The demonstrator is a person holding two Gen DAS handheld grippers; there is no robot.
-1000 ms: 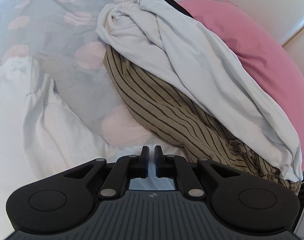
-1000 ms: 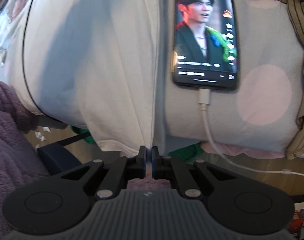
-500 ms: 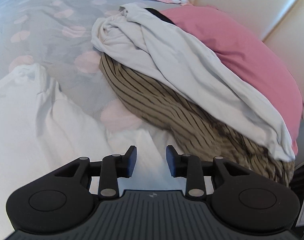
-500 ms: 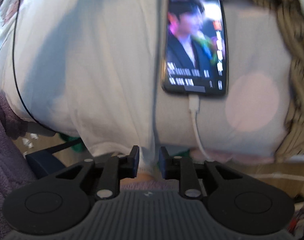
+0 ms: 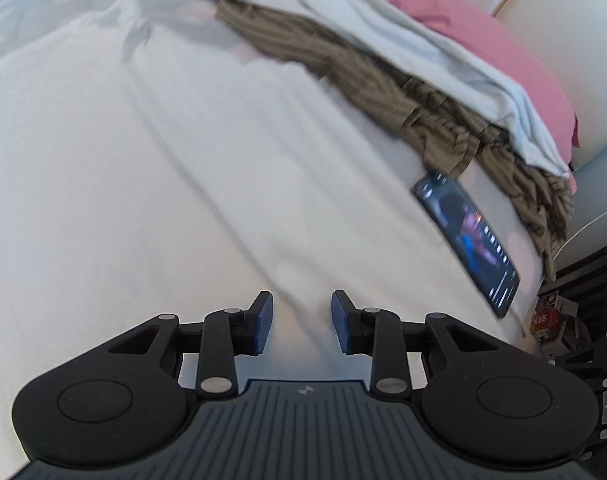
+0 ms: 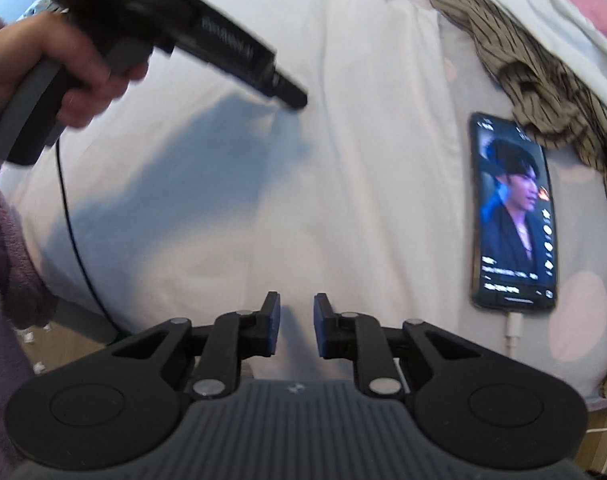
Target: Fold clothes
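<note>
A white garment (image 5: 163, 168) lies spread flat on the bed, filling most of both views; it also shows in the right wrist view (image 6: 343, 152). My left gripper (image 5: 302, 320) is open and empty, just above the garment's near part. My right gripper (image 6: 296, 322) is open and empty over the garment's near edge. In the right wrist view the left gripper's body (image 6: 175, 28) is held in a hand at the upper left, above the garment.
A phone (image 6: 513, 212) with a lit screen lies on the bed right of the garment, on a white cable (image 6: 511, 332); it also shows in the left wrist view (image 5: 469, 236). A brown striped garment (image 5: 403, 96), a grey-white garment (image 5: 383, 28) and a pink pillow (image 5: 483, 40) are piled behind.
Both grippers opened and let go of the white garment. Both have pulled back and risen, and the garment now lies spread flat below them.
</note>
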